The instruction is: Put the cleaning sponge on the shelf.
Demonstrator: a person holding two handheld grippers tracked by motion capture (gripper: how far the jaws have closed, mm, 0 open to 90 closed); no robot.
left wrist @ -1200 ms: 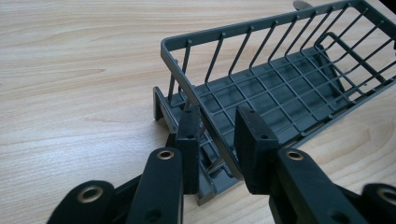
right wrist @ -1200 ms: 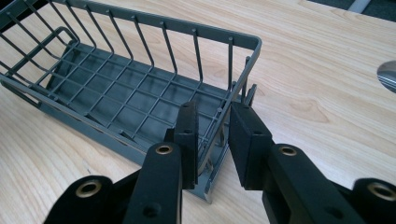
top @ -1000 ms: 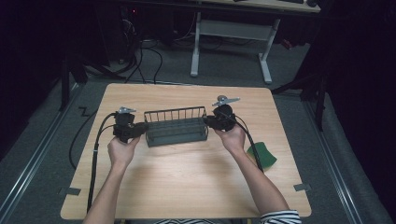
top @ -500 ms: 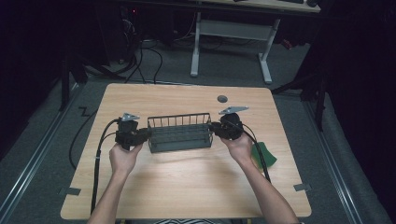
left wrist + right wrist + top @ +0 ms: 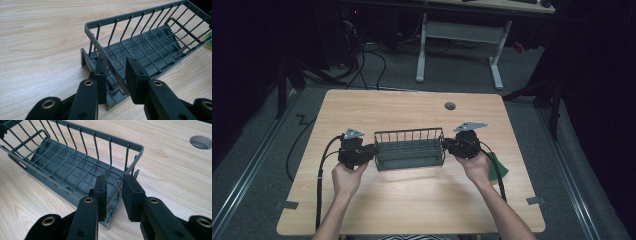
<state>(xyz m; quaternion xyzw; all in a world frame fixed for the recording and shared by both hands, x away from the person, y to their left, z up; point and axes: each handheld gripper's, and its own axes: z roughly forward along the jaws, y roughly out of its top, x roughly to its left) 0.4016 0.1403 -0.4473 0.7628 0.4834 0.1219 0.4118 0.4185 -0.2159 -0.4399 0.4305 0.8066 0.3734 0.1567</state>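
A dark grey wire basket (image 5: 409,133) lies lengthwise across the middle of the wooden table (image 5: 412,205). My left gripper (image 5: 371,151) is shut on its left end and my right gripper (image 5: 446,146) on its right end. In the left gripper view my jaws (image 5: 116,70) straddle the end wall of the basket (image 5: 150,45) at its rim. The right gripper view has the same hold at the other end, with my gripper (image 5: 115,188) clamped on the end wall of the basket (image 5: 62,162). The basket holds nothing.
A green pad (image 5: 500,168) lies on the table just right of my right hand. A round cable hole (image 5: 450,106) sits in the tabletop behind the basket. A white desk frame (image 5: 459,35) stands on the floor beyond the table's far edge.
Both grippers have carried the basket across the table toward the person. The cable hole, earlier hidden beside the right gripper, now lies well behind it.
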